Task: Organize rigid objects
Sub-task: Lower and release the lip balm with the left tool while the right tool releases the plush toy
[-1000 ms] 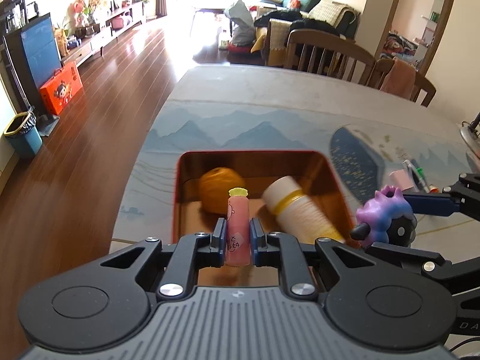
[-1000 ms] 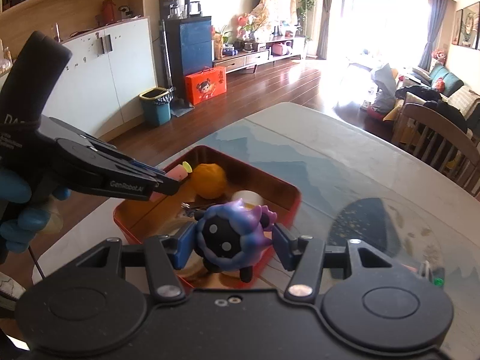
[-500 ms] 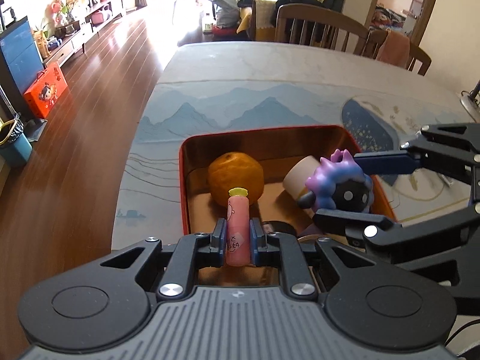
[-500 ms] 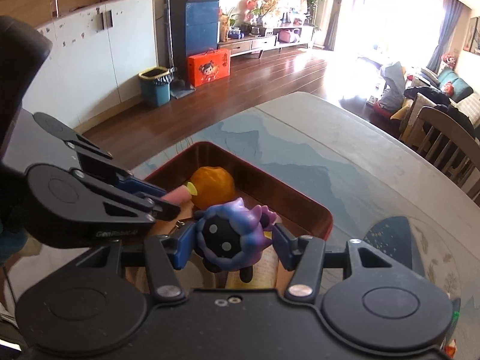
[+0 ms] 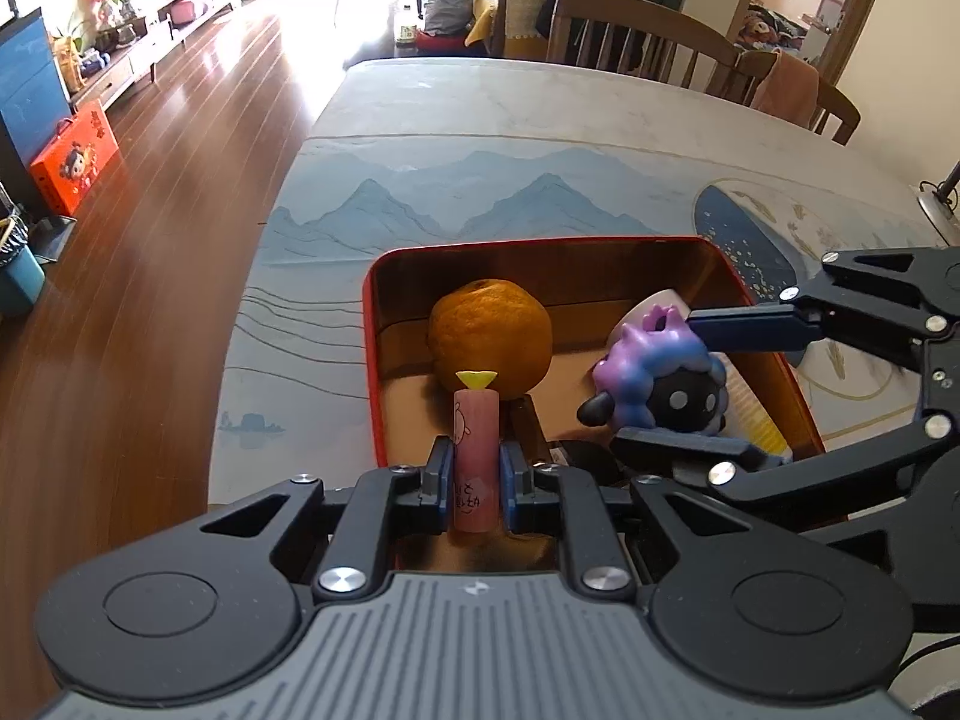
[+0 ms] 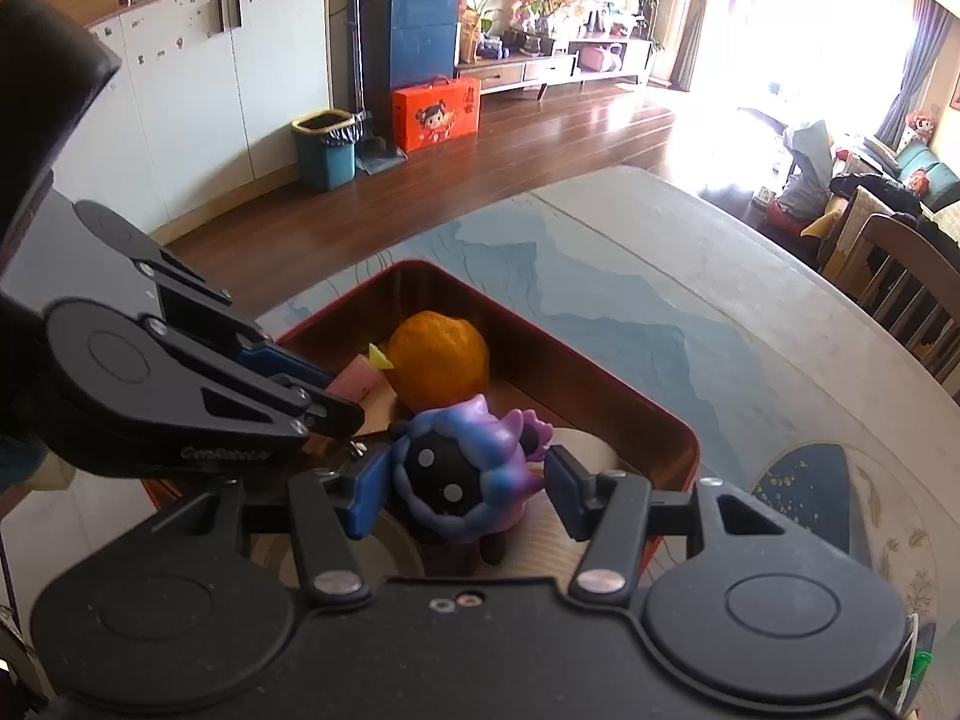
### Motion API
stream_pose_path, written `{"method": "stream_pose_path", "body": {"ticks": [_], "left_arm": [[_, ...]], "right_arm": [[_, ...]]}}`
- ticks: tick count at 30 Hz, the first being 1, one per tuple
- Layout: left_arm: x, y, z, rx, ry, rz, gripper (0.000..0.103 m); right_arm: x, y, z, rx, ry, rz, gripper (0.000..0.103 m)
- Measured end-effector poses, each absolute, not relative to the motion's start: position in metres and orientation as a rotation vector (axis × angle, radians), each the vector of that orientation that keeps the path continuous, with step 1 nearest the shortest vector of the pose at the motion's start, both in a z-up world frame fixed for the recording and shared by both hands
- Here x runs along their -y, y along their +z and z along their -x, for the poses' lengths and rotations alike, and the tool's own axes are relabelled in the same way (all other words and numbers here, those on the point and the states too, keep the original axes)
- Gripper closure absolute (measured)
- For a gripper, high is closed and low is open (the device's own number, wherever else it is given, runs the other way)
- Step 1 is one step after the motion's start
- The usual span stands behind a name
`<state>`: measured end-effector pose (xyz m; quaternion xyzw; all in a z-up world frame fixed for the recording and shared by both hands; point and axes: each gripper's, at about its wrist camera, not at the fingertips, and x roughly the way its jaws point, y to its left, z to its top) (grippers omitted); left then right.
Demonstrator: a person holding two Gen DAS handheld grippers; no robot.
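My left tool point(image 5: 475, 474) pinches a pink tube point(image 5: 476, 456) and my right tool point(image 6: 459, 483) pinches a purple toy point(image 6: 465, 474) over the red tray point(image 5: 600, 243).

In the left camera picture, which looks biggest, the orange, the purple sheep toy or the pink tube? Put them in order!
1. Orange and purple sheep toy: they look about alike, too close to rank.
2. Pink tube: thinnest, though it sits nearest the camera, which makes it look bigger.

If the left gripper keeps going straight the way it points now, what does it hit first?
Most likely the orange: it sits directly ahead of the pink tube that the left gripper is clamped on, inside the red box. Depth is unclear, so the tube could meet the box floor first.
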<state>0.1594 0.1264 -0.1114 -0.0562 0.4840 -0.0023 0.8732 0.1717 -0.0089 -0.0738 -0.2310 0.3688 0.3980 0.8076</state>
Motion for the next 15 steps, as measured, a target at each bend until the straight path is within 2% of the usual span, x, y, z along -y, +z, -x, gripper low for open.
{"method": "stream_pose_path", "body": {"ticks": [5,15], "left_arm": [[-0.126,-0.113,-0.162,-1.023,-0.018,0.109,0.088],[-0.126,-0.115,-0.167,-1.041,-0.023,0.131,0.087]], "right_arm": [[0.009,-0.076,-0.173,-0.805,0.849,0.495,0.049],[0.022,-0.069,-0.170,-0.809,0.834,0.451,0.044]]}}
